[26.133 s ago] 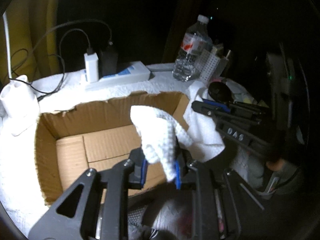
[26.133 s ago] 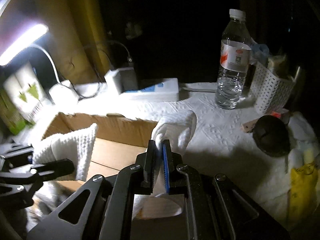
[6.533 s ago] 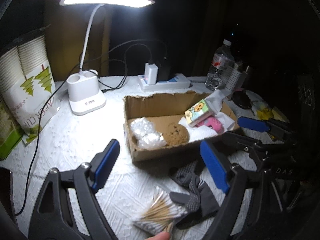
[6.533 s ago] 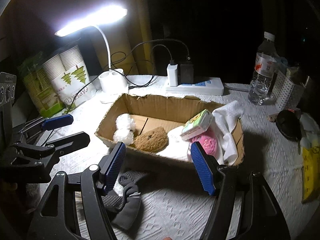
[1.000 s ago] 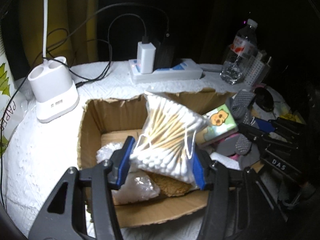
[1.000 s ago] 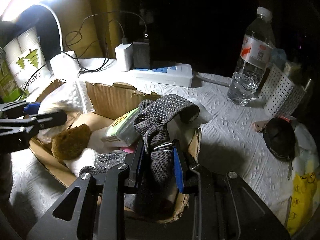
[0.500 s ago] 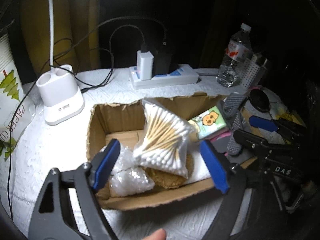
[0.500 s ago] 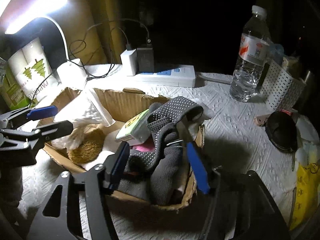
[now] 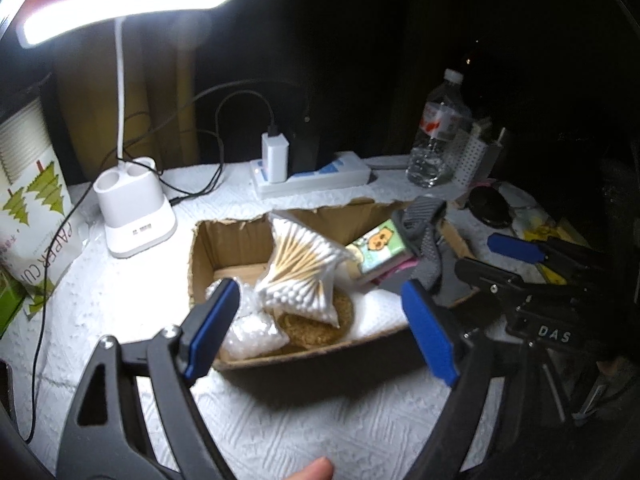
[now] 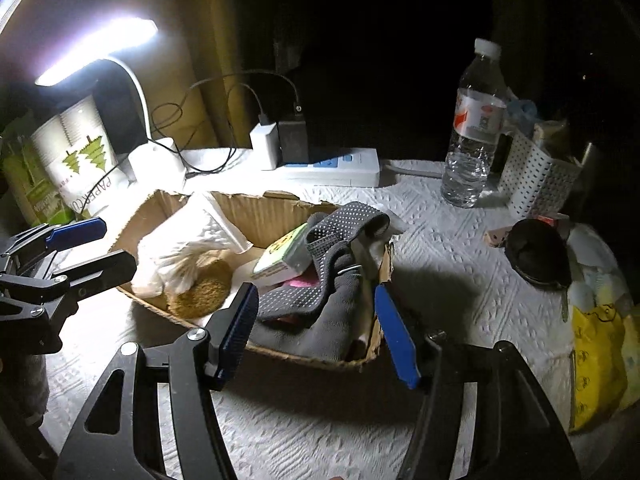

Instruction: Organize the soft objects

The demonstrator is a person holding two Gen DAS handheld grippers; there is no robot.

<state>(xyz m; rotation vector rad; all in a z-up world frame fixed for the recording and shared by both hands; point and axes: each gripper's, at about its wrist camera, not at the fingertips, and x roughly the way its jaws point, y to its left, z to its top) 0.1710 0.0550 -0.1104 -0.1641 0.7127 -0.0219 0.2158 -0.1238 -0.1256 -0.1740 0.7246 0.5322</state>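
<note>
A cardboard box (image 9: 224, 240) (image 10: 276, 204) sits on the white table cover. In it lie a bag of cotton swabs (image 9: 304, 276) (image 10: 188, 248), a brown sponge (image 9: 316, 320) (image 10: 200, 288), clear wrapped white pieces (image 9: 244, 324), a small cartoon-printed pack (image 9: 376, 248) (image 10: 284, 256), something pink (image 10: 308, 280) and grey dotted gloves (image 9: 424, 236) (image 10: 332, 276) at the right end. My left gripper (image 9: 320, 332) is open and empty in front of the box. My right gripper (image 10: 320, 328) is open and empty before the gloves.
A lit desk lamp with white base (image 9: 132, 216) stands at the back left beside a paper-cup pack (image 9: 32, 216). A power strip with chargers (image 9: 308, 176) (image 10: 332, 168), a water bottle (image 10: 472, 128), a white perforated basket (image 10: 536, 180), a black round object (image 10: 536, 252) and a yellow bag (image 10: 596, 356) sit behind and right.
Both grippers have pulled back from the box, open and empty. The swab bag and the gloves stay in the box where they were let go.
</note>
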